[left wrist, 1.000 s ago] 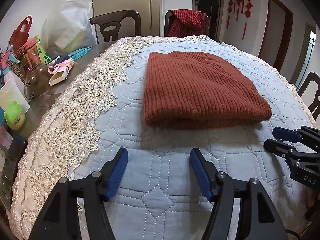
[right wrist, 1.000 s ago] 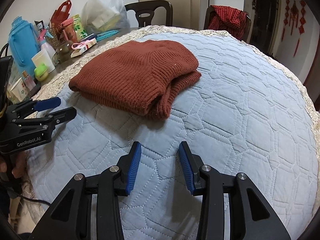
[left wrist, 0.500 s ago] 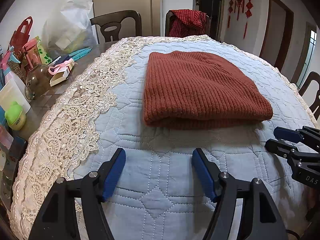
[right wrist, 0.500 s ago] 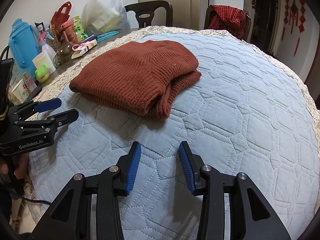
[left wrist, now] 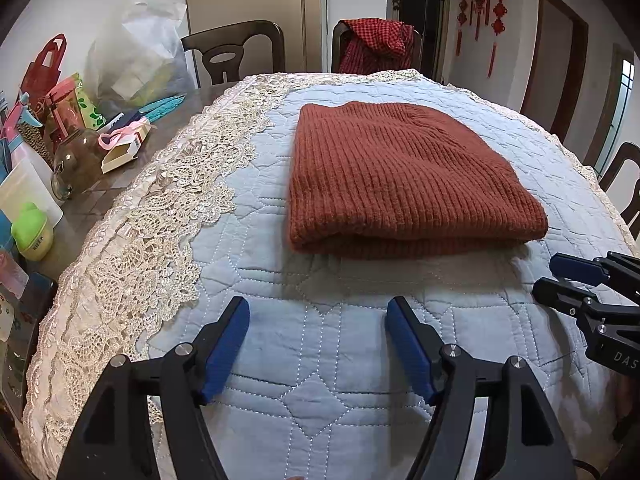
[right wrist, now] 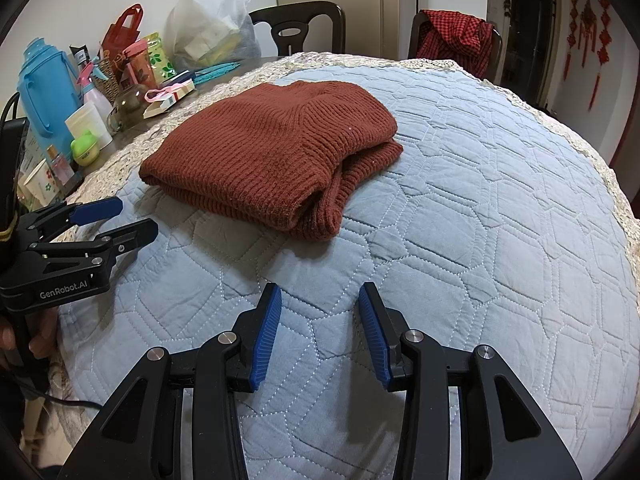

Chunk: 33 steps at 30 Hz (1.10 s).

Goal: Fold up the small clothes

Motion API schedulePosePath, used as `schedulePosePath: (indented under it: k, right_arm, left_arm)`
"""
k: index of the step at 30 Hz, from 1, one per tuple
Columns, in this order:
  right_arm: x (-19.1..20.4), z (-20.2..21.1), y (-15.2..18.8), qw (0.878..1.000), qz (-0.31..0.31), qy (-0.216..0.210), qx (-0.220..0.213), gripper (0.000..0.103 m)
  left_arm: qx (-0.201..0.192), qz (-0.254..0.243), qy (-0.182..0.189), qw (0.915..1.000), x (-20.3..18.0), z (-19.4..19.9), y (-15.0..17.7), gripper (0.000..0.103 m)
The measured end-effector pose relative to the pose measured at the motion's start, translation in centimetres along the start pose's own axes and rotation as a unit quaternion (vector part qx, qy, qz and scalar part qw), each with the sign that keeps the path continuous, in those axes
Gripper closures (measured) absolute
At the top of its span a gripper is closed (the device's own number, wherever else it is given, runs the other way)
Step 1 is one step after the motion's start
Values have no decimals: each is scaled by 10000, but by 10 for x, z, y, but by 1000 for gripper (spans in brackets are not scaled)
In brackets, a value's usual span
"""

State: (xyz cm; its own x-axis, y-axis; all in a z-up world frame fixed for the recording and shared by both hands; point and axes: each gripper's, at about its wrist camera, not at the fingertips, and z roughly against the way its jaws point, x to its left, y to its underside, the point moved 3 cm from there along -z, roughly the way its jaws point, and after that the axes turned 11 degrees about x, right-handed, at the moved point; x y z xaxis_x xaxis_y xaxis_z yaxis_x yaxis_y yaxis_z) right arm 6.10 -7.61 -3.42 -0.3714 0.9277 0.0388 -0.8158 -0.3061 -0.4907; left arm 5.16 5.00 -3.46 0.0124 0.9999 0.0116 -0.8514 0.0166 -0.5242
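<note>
Quilted blue counter cover [left wrist: 320, 408] carries folded rust sweater [left wrist: 400, 176] at 12; left gripper [left wrist: 318, 344] & right gripper [right wrist: 319, 328] both spread, empty, apart from it.

Two dark wooden chairs [left wrist: 234, 50] are being kept at the table's far edge, one being draped with a red checked cloth [left wrist: 378, 38]. Red knot ornaments [left wrist: 480, 4] are being displayed on the white wall [left wrist: 516, 40], beside a brown door frame [left wrist: 560, 56].
</note>
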Motion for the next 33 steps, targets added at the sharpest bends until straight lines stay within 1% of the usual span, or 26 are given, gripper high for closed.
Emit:
schedulePosePath:
  k: [33]
  right_arm:
    - [1, 0, 0, 10000, -20, -28, -7, 61]
  left_arm:
    - [5, 18, 10, 10000, -1, 0, 1, 27]
